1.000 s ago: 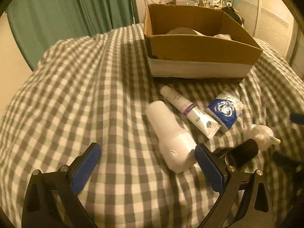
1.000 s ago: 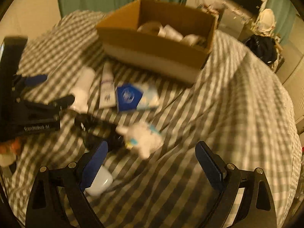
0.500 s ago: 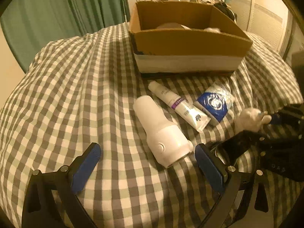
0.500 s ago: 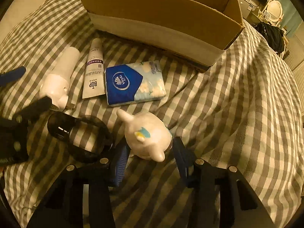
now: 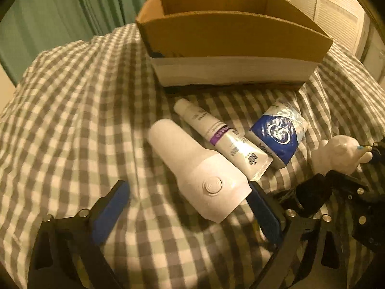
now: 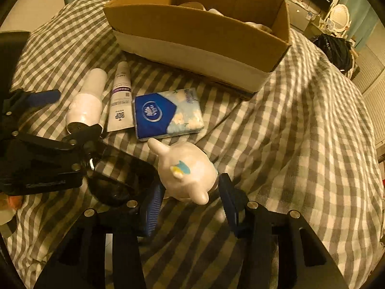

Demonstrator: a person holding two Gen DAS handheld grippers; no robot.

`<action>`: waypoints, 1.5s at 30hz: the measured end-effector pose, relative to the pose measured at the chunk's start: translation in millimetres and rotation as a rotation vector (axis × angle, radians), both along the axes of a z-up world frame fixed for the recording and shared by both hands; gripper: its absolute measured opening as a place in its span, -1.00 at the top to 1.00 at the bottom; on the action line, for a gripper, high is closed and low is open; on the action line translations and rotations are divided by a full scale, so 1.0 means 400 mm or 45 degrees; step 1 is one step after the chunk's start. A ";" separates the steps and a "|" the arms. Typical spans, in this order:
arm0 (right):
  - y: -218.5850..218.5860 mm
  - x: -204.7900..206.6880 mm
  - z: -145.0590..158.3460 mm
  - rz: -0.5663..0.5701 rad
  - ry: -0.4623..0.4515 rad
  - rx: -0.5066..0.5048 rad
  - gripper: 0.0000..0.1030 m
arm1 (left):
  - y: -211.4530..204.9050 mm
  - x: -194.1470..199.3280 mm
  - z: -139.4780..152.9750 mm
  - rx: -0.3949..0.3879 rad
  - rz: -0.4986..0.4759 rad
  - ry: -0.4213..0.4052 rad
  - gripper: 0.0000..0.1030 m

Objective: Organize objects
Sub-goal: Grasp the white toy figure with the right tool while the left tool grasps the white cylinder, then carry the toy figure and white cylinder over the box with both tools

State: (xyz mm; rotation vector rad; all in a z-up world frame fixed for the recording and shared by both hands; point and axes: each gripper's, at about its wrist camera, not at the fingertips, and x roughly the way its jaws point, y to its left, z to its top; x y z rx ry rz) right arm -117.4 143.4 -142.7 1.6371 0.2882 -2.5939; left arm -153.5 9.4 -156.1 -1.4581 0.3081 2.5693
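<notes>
A white handheld device (image 5: 199,168) with a round button lies on the checked bedspread (image 5: 72,120). My left gripper (image 5: 186,208) straddles its wide end and its jaws are closing. The right pad (image 5: 262,209) is at the device's edge, while the left pad (image 5: 110,207) is clear of it. My right gripper (image 6: 191,203) is shut on a white toy figure (image 6: 190,171) with a blue and yellow mark. A white tube (image 5: 223,139) and a blue tissue pack (image 5: 279,132) lie between the device and the cardboard box (image 5: 228,38).
Dark sunglasses (image 6: 120,178) lie just left of the toy figure, under the left tool's frame. The open box (image 6: 199,31) holds several pale items. Green curtains hang behind the bed, and furniture stands at the far right.
My right gripper came down over the toy figure and shut on it. My left gripper moved forward and down to the white device, and its jaws narrowed slightly.
</notes>
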 end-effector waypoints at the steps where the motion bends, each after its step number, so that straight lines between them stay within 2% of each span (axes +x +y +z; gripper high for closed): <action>1: -0.001 -0.001 0.003 -0.006 0.004 0.002 0.12 | 0.001 -0.004 -0.004 0.007 -0.007 -0.004 -0.78; 2: -0.002 0.001 0.005 -0.010 0.009 -0.002 0.12 | 0.003 -0.007 -0.006 0.017 -0.018 -0.011 -0.72; 4: 0.008 -0.003 0.010 -0.013 0.020 -0.016 0.12 | 0.005 -0.011 -0.012 0.065 -0.052 -0.048 -0.34; 8: 0.010 0.003 0.021 -0.010 0.044 -0.024 0.12 | 0.011 -0.004 -0.009 0.074 -0.080 -0.043 -0.13; 14: 0.011 0.019 0.049 -0.012 0.095 -0.038 0.12 | -0.018 0.018 0.015 0.124 -0.045 -0.050 -0.11; 22: 0.013 0.058 0.123 0.002 0.180 -0.109 0.12 | -0.033 0.088 0.097 0.120 -0.030 0.029 -0.11; 30: -0.016 0.113 0.197 0.016 0.264 -0.146 0.12 | -0.040 0.143 0.149 0.137 -0.035 0.079 -0.11; 39: -0.045 0.182 0.304 0.051 0.378 -0.148 0.12 | -0.044 0.213 0.268 0.173 -0.049 0.192 -0.11; 45: -0.031 0.213 0.413 0.048 0.502 -0.128 0.12 | -0.046 0.237 0.376 0.210 -0.076 0.294 -0.11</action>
